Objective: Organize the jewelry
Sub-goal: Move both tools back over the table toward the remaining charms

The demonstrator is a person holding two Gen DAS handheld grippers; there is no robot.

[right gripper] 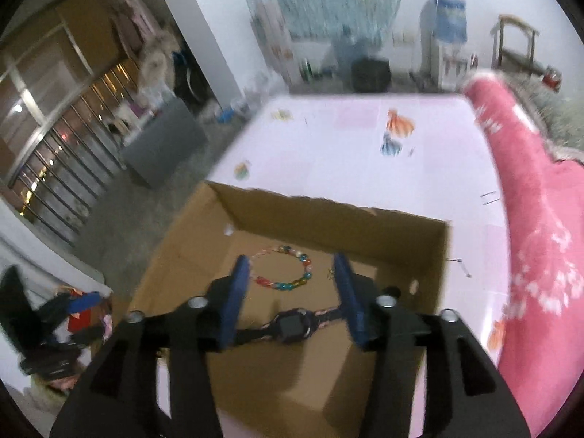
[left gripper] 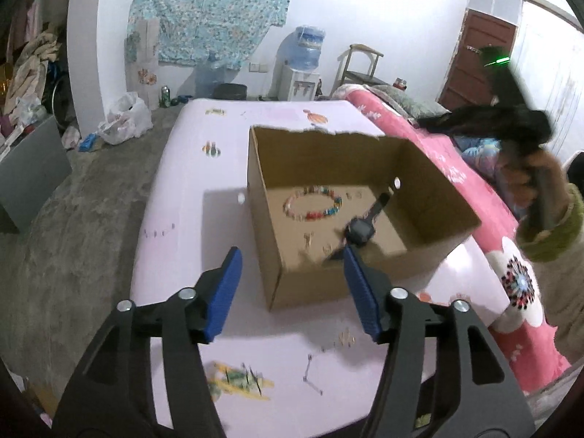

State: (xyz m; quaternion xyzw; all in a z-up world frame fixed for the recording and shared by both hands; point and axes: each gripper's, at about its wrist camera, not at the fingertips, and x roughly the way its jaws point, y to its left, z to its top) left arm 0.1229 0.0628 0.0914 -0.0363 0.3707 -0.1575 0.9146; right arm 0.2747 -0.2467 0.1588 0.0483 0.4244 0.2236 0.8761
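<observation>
Right gripper [right gripper: 292, 266] jaws apart, angled down over box [right gripper: 328, 215], watch [right gripper: 292, 325] seemingly loose below.

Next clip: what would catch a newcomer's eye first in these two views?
The open cardboard box on the pale sheet, with a ring of coloured beads, the bracelet, lying on its floor. Beside the bracelet, nearer the cameras, lies a dark watch. Both grippers, left and right, are open and empty, and a pink flowered blanket runs along the right.

Matt cardboard box [left gripper: 430, 182], seemingly glossy beads [left gripper: 314, 204]
</observation>
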